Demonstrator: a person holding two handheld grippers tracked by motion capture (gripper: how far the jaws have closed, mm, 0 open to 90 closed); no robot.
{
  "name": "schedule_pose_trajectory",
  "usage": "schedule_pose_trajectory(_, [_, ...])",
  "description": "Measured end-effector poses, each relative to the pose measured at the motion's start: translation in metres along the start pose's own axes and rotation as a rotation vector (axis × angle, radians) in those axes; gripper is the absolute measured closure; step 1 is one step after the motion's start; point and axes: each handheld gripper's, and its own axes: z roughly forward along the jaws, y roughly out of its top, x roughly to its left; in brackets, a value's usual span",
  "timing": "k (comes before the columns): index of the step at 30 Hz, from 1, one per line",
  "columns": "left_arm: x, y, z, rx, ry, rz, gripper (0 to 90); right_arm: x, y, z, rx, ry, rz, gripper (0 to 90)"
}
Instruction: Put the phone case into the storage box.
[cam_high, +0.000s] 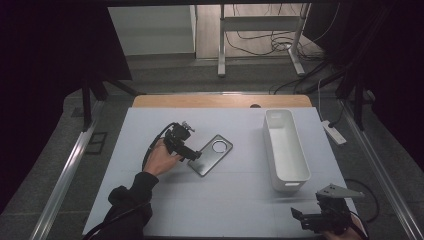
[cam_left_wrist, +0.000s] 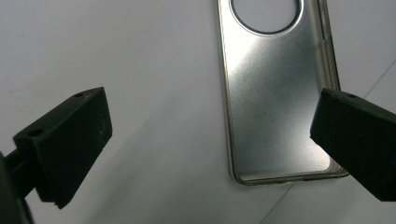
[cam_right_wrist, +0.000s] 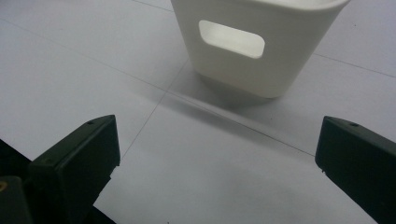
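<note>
Nearest the person, the right gripper (cam_high: 306, 219) waits at the near right corner of the white table (cam_high: 240, 200) with its jaws spread wide and nothing between them; its own view looks at the handle end of the white bin (cam_right_wrist: 252, 44), which stands apart from it. Farther in, the left gripper (cam_high: 194, 156) sits at the near end of the metal phone case (cam_left_wrist: 275, 93), jaws fully released and holding nothing. In the left gripper view the case lies flat, hollow side up, offset toward the right jaw, so that jaw overhangs one long rim while the other stands on bare table. The step in hand appears to be taking up the case, probably for the bin. A sound grasp calls for shifting the gripper sideways until both long rims lie between the jaws, lowering to table level, then closing squarely across the width; a thin, smooth shell would likely slip or twist under a skewed pinch. The case's round cut-out (cam_high: 219, 146) points away, toward the far edge.
</note>
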Motion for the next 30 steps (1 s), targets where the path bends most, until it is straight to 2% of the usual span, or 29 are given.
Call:
schedule_pose_trajectory(7, [-0.004,-0.005,0.017,0.031,-0.009,0.002,0.0,0.000,0.000,0.000,-0.002,0.003,0.001,0.2])
schedule_pose_trajectory(14, [-0.005,-0.009,0.026,0.046,-0.011,0.004,0.0,0.000,0.000,0.000,-0.005,0.004,0.000,0.1])
schedule_pose_trajectory(18, [-0.008,-0.009,0.031,0.072,0.021,0.017,0.0,0.000,0.000,0.000,-0.005,0.004,-0.002,0.1])
schedule_pose_trajectory(20, [-0.008,-0.009,0.032,0.076,0.023,0.010,0.0,0.000,0.000,0.000,-0.004,0.004,-0.002,0.1])
schedule_pose_trajectory(25, [-0.009,-0.009,0.032,0.075,0.000,0.020,0.2,0.000,0.000,0.000,-0.004,0.004,-0.002,0.1])
schedule_pose_trajectory(27, [-0.009,-0.009,0.029,0.063,-0.008,0.024,4.5,0.000,0.000,0.000,-0.004,0.003,-0.003,0.1])
schedule_pose_trajectory(29, [-0.009,-0.009,0.027,0.060,-0.014,0.029,16.2,0.000,0.000,0.000,-0.001,0.003,-0.004,0.1])
schedule_pose_trajectory(30, [-0.009,-0.009,0.026,0.062,-0.016,0.034,17.7,0.000,0.000,0.000,-0.001,0.002,-0.004,0.1])
